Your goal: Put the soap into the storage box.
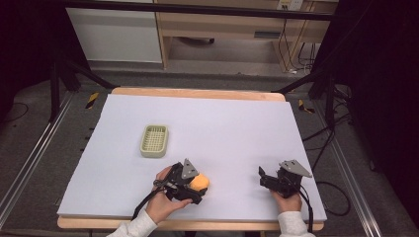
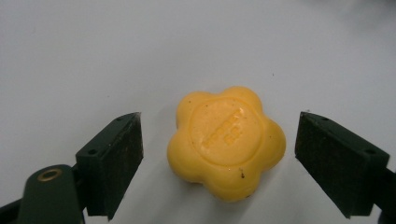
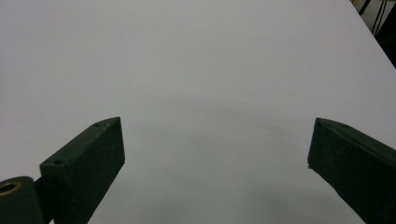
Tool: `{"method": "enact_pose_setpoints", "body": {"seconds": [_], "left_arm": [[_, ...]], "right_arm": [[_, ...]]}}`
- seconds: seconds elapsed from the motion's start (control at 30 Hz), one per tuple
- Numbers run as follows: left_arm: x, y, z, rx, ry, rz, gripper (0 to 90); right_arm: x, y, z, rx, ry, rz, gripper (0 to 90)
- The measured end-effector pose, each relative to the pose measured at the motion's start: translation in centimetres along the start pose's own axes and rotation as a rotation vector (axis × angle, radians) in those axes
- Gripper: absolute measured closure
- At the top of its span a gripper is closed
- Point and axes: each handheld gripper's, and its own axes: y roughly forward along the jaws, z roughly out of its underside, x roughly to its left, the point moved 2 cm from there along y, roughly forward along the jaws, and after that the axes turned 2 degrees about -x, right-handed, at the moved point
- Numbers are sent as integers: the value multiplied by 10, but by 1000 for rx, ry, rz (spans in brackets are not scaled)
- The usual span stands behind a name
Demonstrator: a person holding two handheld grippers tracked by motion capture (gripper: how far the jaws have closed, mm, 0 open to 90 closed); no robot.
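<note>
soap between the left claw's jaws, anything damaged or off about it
Nothing stands out. The yellow flower-shaped soap lies flat and whole on the white table, apart from both jaws of the open left claw. A few tiny dark specks mark its surface.

A: Where did the yellow flower-shaped soap bar [image 2: 227, 143] lie?
B: On the white table sheet [image 1: 222, 128], near the front edge, between the spread jaws of the left gripper [image 2: 218, 161], touching neither.
A: And the pale green slotted soap tray [image 1: 154, 140]?
B: Farther back and to the left, apart from the soap.
A: The right gripper [image 1: 264, 176]?
B: Well to the soap's right, over bare sheet.
</note>
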Motion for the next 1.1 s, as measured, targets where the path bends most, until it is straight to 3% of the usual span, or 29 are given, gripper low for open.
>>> {"method": "enact_pose_setpoints", "body": {"seconds": [0.57,1.1], "left_arm": [[-3,12,3,39,19,-8,173],[-4,21,4,56,8,-3,236]], "right_arm": [[0,0,0,2,0,-3,43],[0,0,0,5,4,-3,43]]}}
